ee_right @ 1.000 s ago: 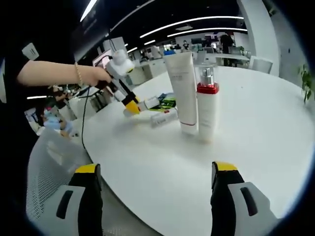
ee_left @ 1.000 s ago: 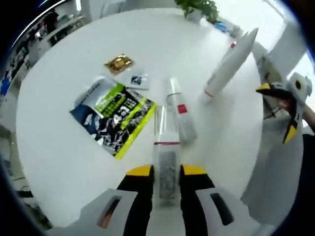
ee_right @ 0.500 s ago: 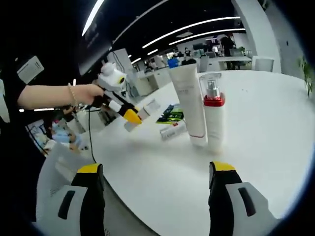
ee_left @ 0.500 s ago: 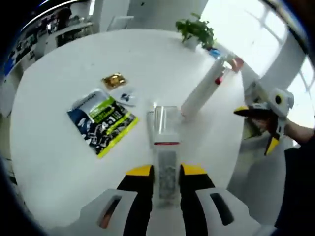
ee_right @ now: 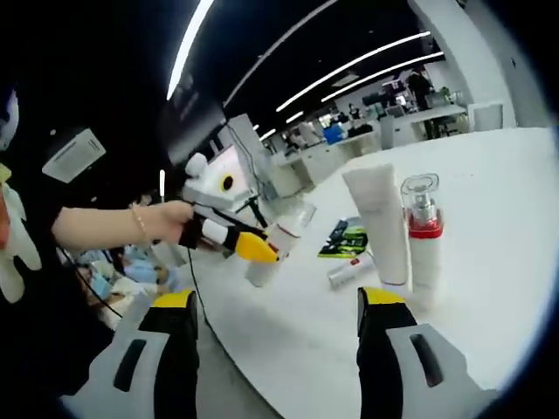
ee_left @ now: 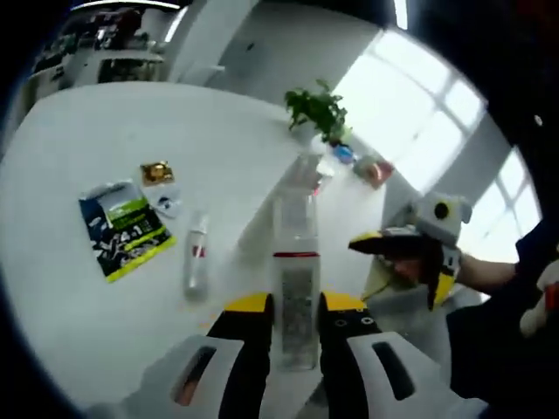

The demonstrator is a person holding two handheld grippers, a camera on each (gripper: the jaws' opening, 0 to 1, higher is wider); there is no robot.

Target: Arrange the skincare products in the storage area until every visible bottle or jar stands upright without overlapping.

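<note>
Left hand-held gripper (ee_left: 295, 307) pinched a clear-capped bottle (ee_left: 295, 288) above the bench (ee_left: 79, 148); right hand-held gripper (ee_right: 275, 301) stayed spread, empty.

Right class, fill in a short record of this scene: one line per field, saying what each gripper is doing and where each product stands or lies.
left gripper: shut on clear-capped bottle, lifted off the table
right gripper: open, holding nothing
standing upright: white tube and red-collared pump bottle, side by side
lying flat: small tube
also on table: green sachet, gold packet
background: potted plant
</note>
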